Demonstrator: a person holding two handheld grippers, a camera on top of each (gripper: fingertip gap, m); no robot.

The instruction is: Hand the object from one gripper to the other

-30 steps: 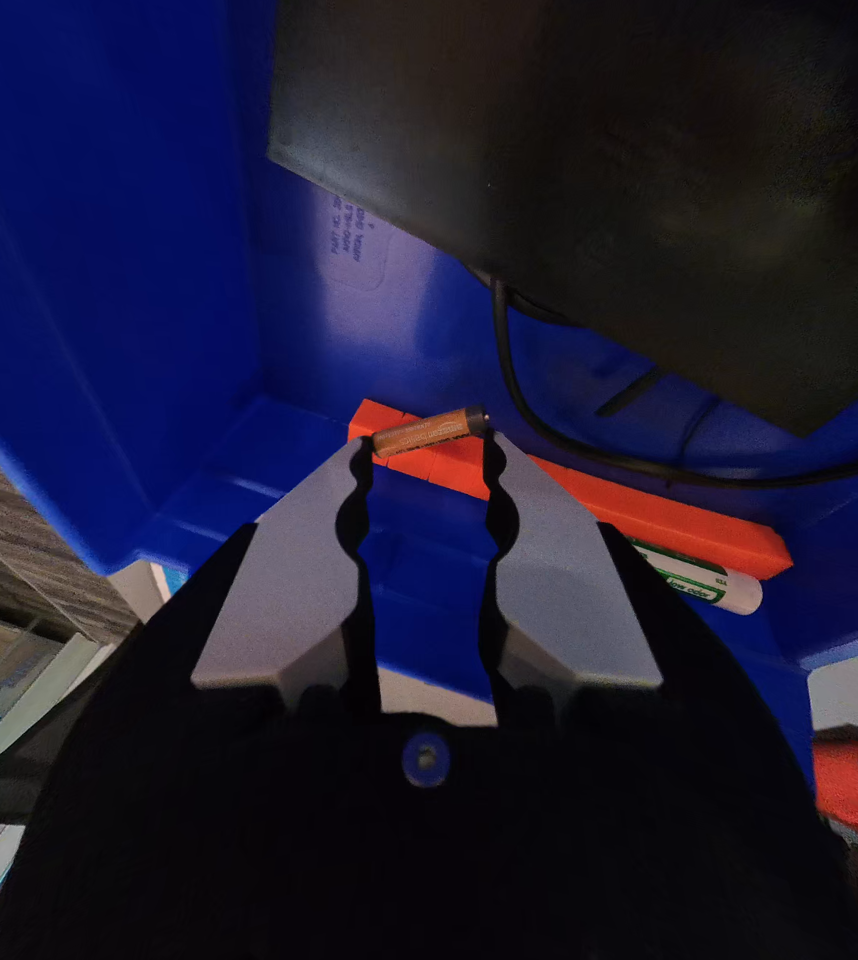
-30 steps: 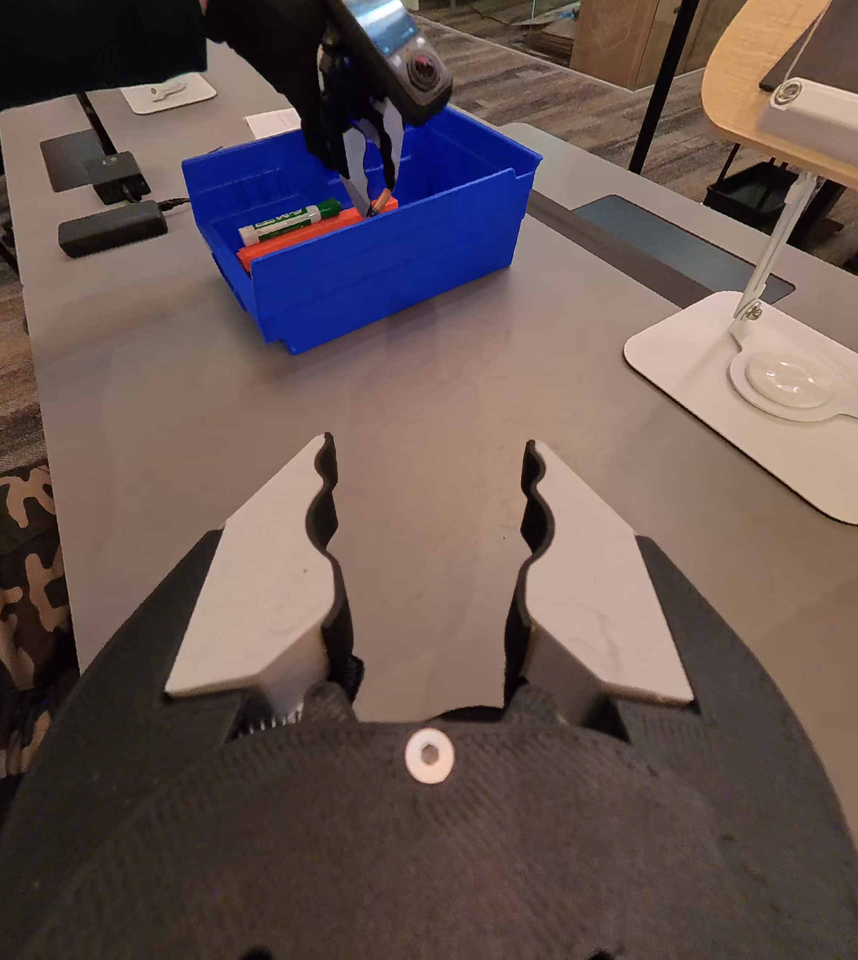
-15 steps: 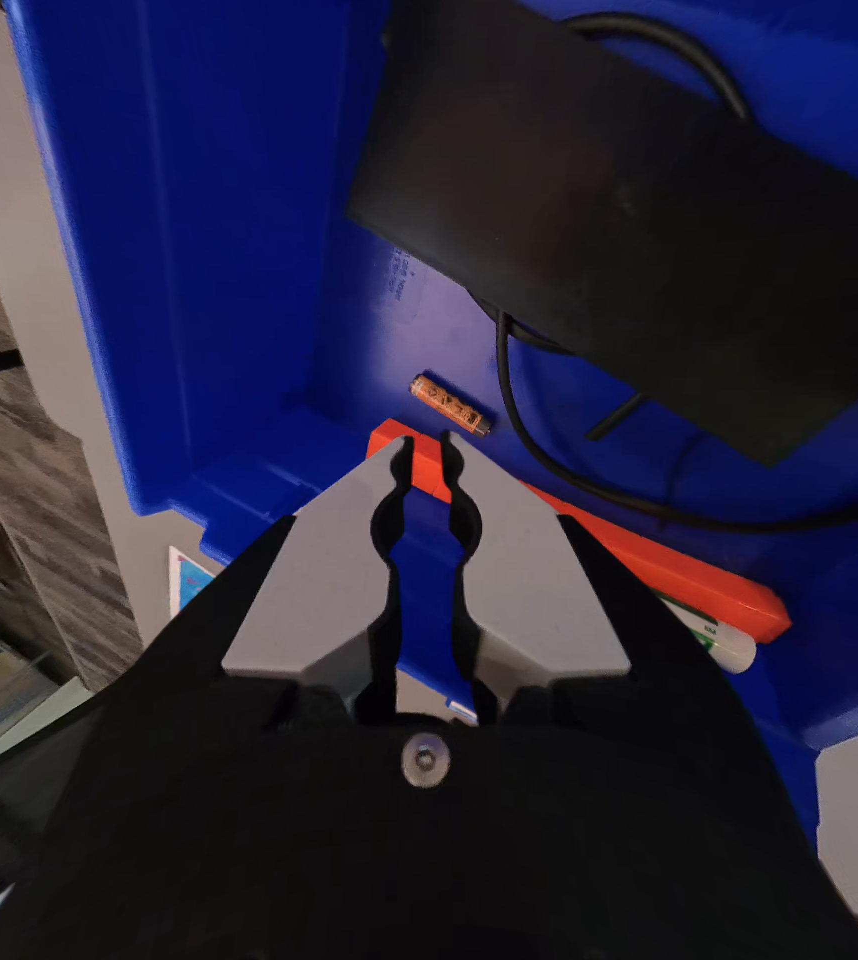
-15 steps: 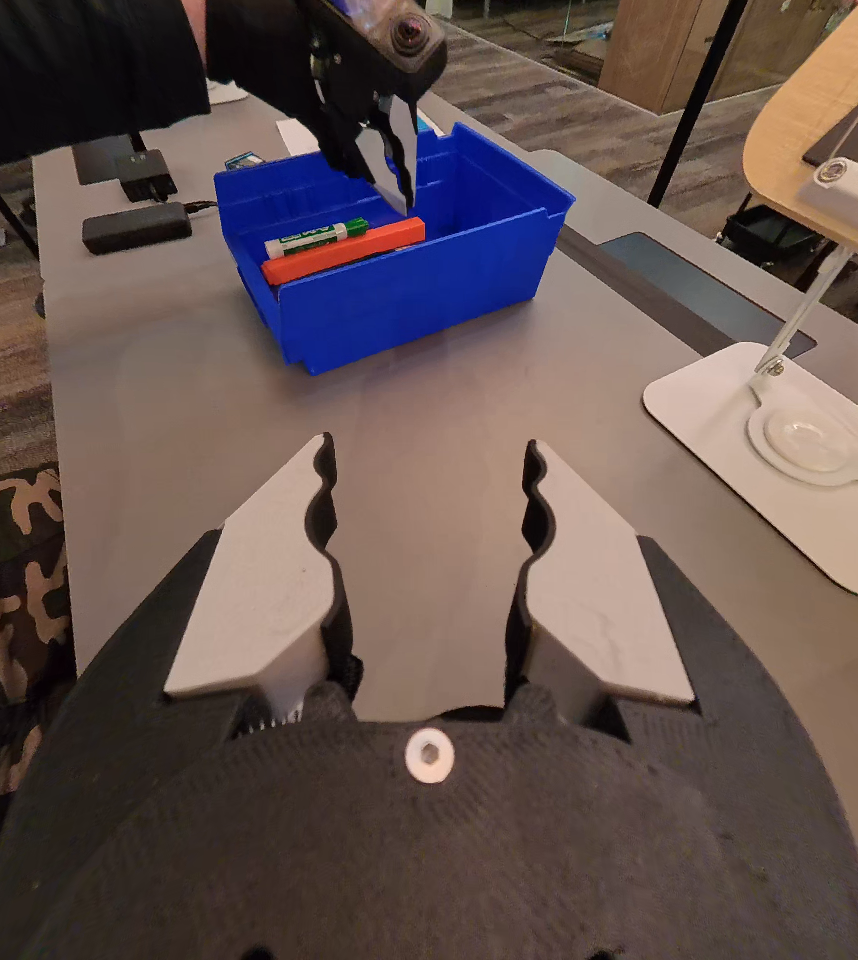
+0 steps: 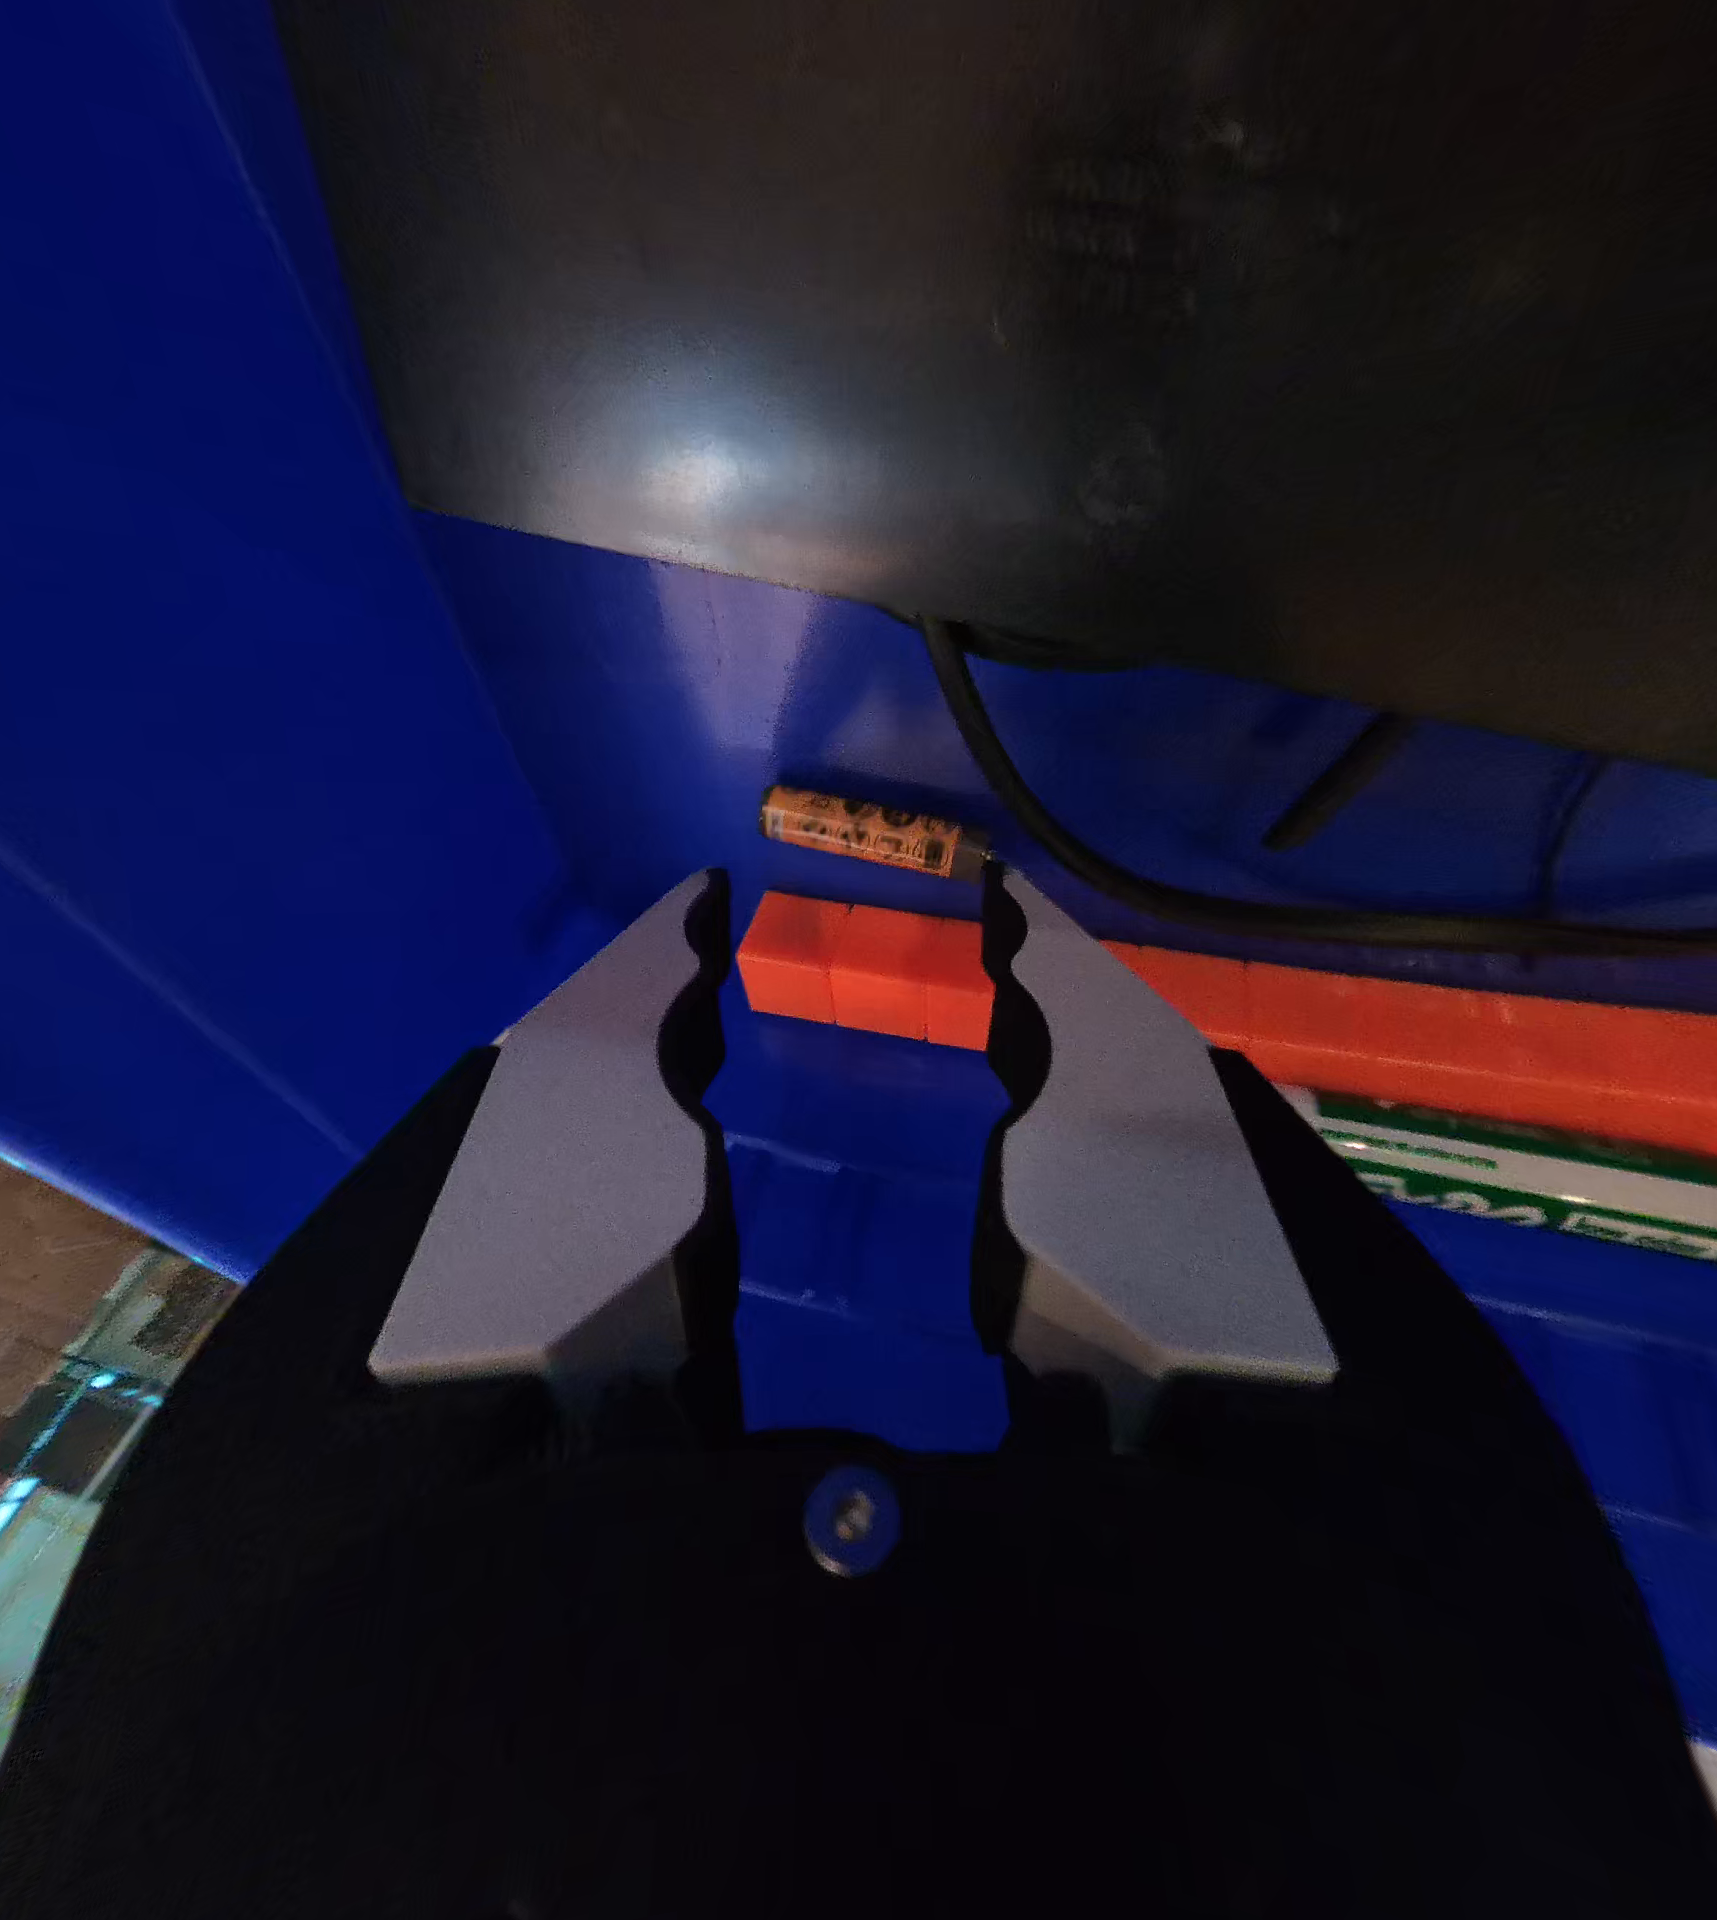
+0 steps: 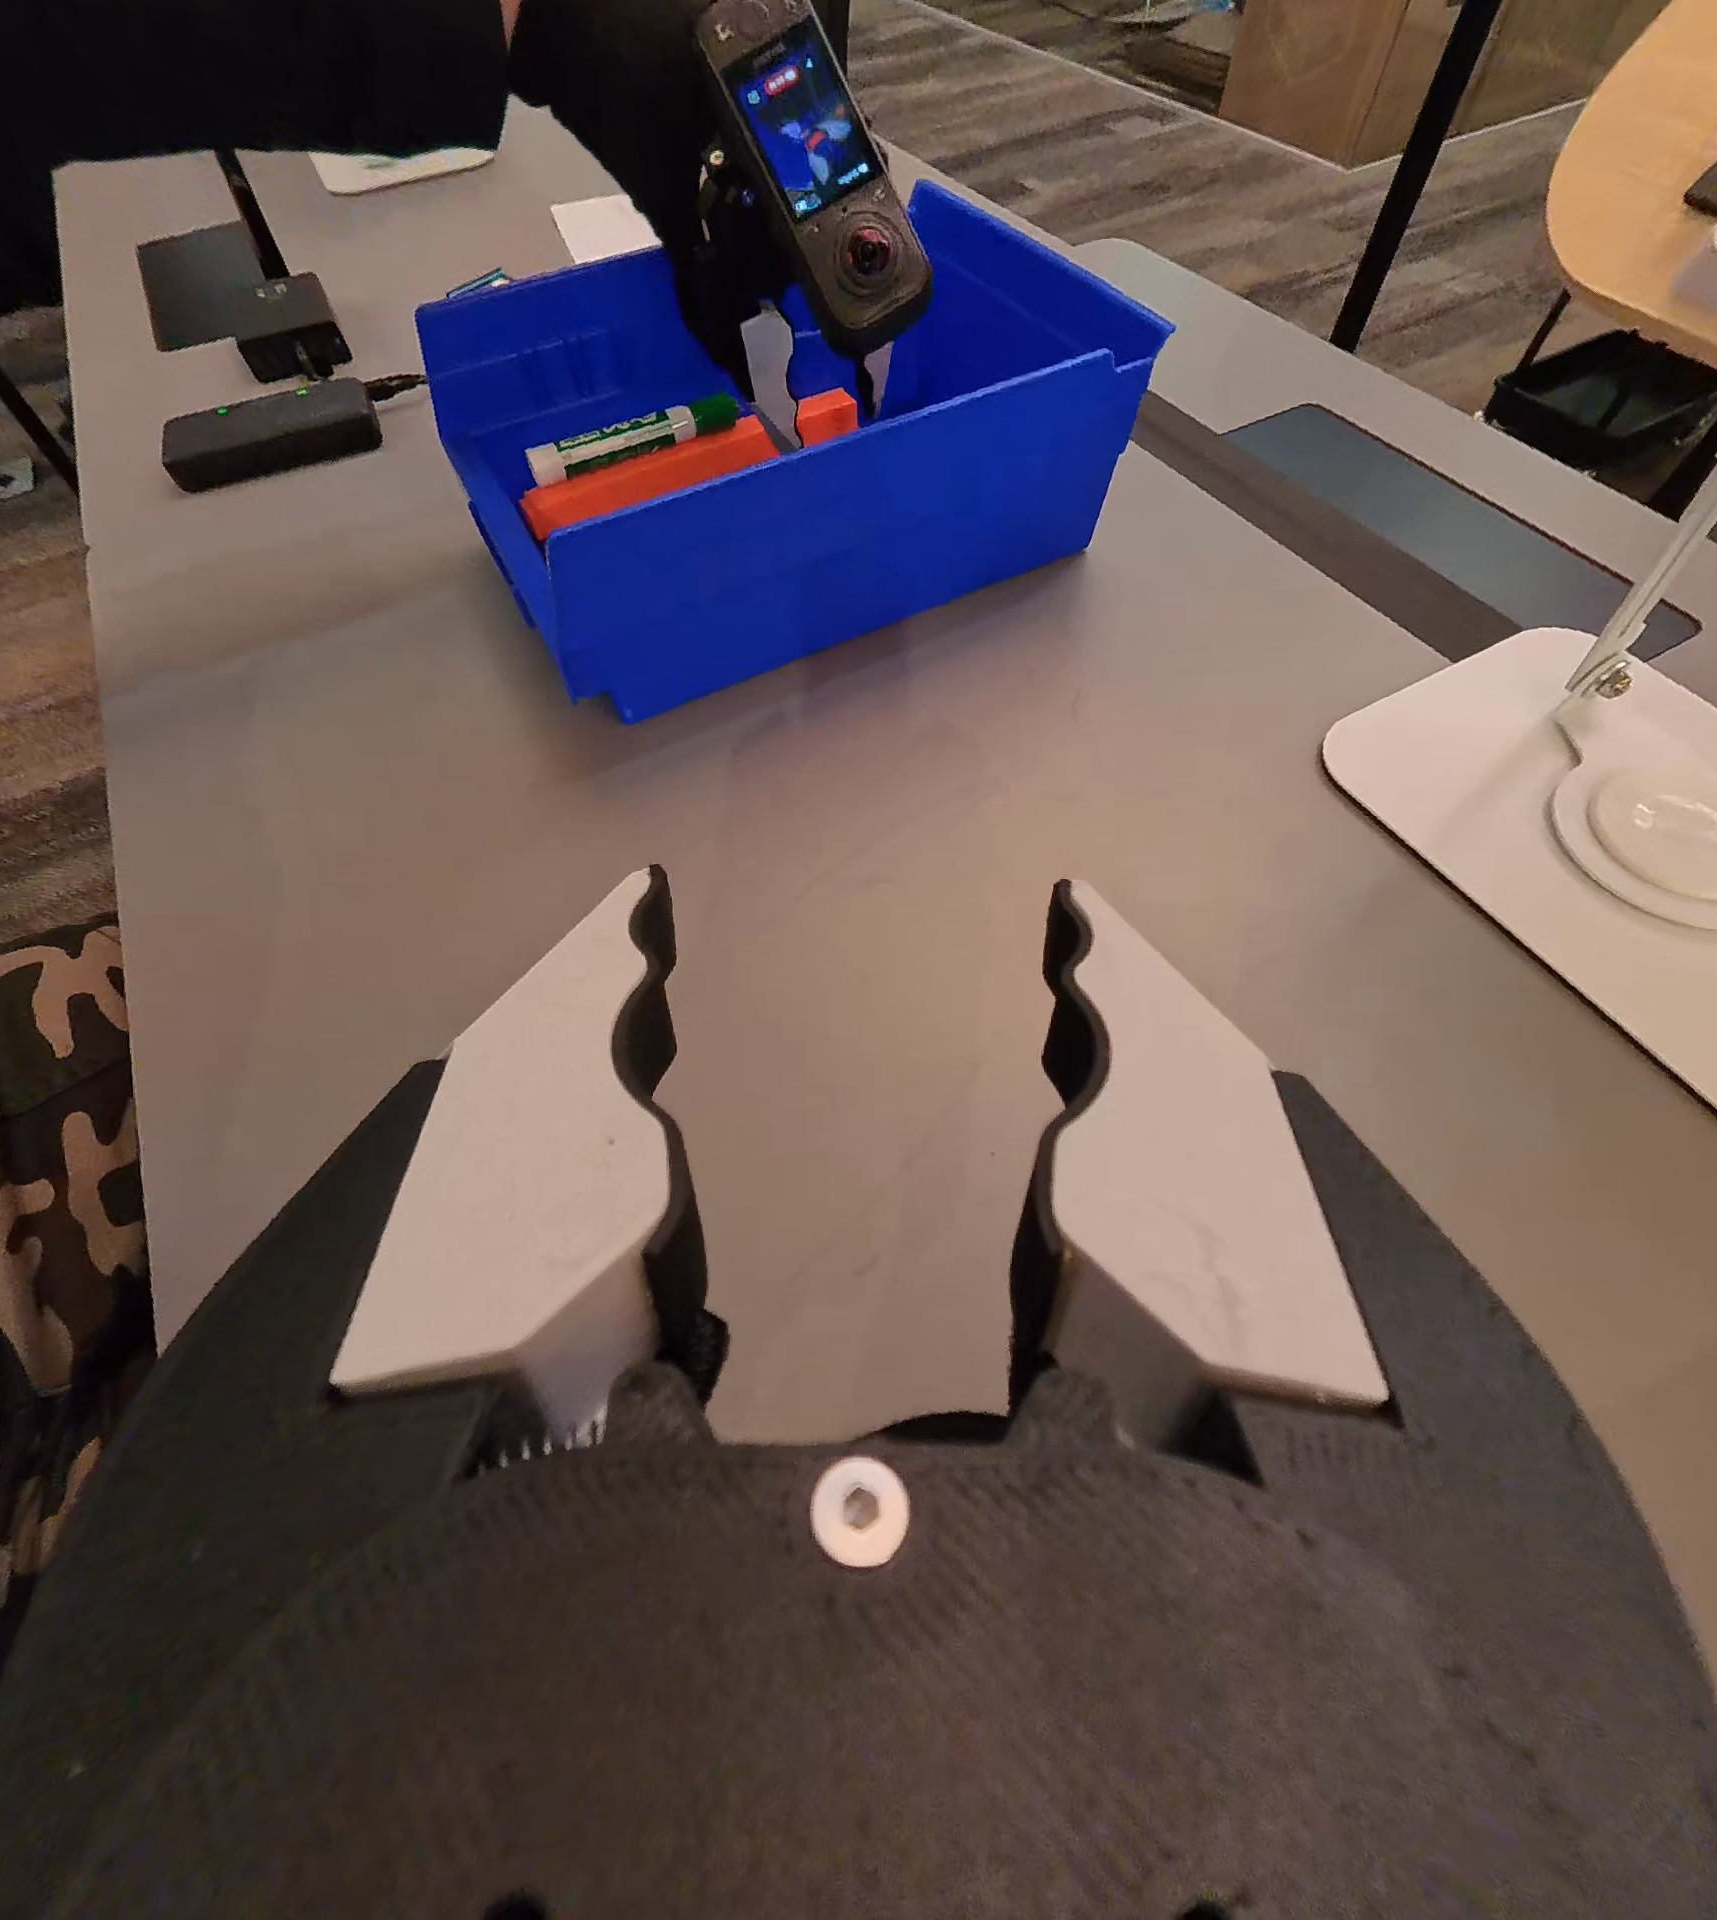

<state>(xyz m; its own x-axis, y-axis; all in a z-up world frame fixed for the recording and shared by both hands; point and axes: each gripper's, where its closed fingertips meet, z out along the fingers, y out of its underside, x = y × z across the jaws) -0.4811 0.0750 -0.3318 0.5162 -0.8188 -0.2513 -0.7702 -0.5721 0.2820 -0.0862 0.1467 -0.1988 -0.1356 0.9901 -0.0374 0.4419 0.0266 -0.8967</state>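
Now battery beyond open hand-held gripper

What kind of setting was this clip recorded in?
Probably an office or lab workspace: a long grey table holds a blue plastic bin, black electronic boxes and a white stand base, with wood-pattern flooring beyond.

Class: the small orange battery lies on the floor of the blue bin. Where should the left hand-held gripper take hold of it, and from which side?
Grip the battery mid-length, from above, fingers across its round body. It lies flat between the orange bar and black cable, so the sides look crowded.
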